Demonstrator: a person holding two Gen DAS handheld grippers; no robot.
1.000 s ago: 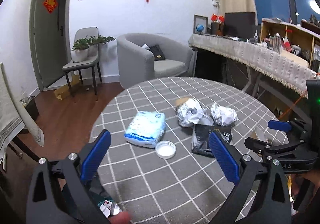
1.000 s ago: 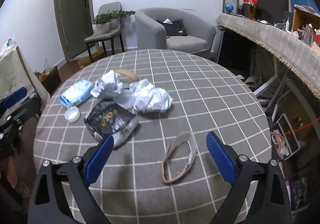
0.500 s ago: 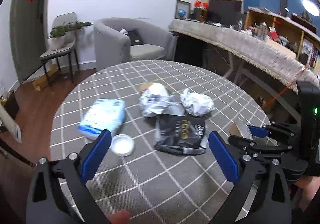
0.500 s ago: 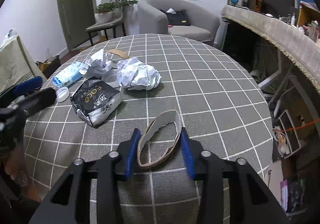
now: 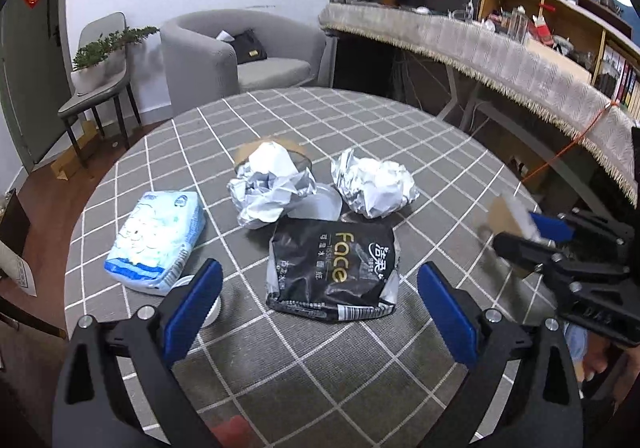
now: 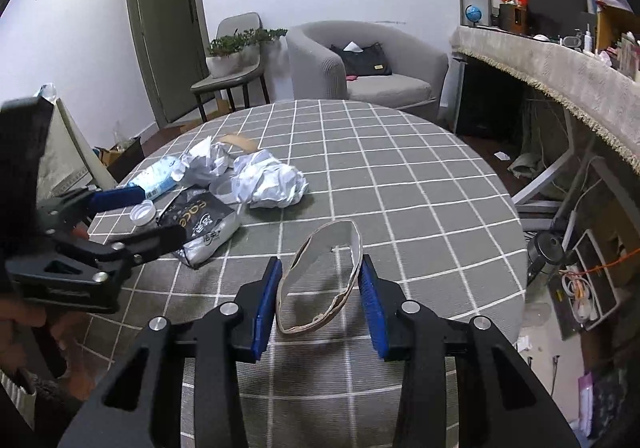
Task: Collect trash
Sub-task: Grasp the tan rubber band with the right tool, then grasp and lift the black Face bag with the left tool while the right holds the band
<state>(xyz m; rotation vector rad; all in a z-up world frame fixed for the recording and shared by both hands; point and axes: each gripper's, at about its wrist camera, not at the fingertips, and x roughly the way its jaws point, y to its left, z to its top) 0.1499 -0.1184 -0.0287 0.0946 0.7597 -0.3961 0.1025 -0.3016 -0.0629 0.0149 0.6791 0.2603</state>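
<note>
A round table with a grey checked cloth [image 5: 360, 120] holds the trash. My left gripper [image 5: 318, 272] is open just above the near edge of a black "Face" tissue pack [image 5: 332, 260]. Behind the pack lie two crumpled foil-and-paper balls [image 5: 268, 184] [image 5: 376, 184]. A blue-and-white tissue pack [image 5: 156, 232] lies to the left. My left finger half hides a white lid [image 6: 143, 213]. My right gripper [image 6: 320, 266] is shut on a flattened cardboard ring [image 6: 356, 248], with a pad pressed on each side. That ring [image 5: 506, 214] also shows at the right in the left wrist view.
A clear plastic lid [image 5: 316, 204] and a brown cardboard ring [image 5: 248, 150] lie among the foil balls. Beyond the table stand a grey armchair [image 5: 240, 52] and a chair with a potted plant [image 5: 100, 60]. A long cloth-covered counter [image 5: 500, 52] runs along the right.
My right gripper went from wide open to shut on the cardboard ring. My left gripper moved in over the table and tipped down towards the black pack.
</note>
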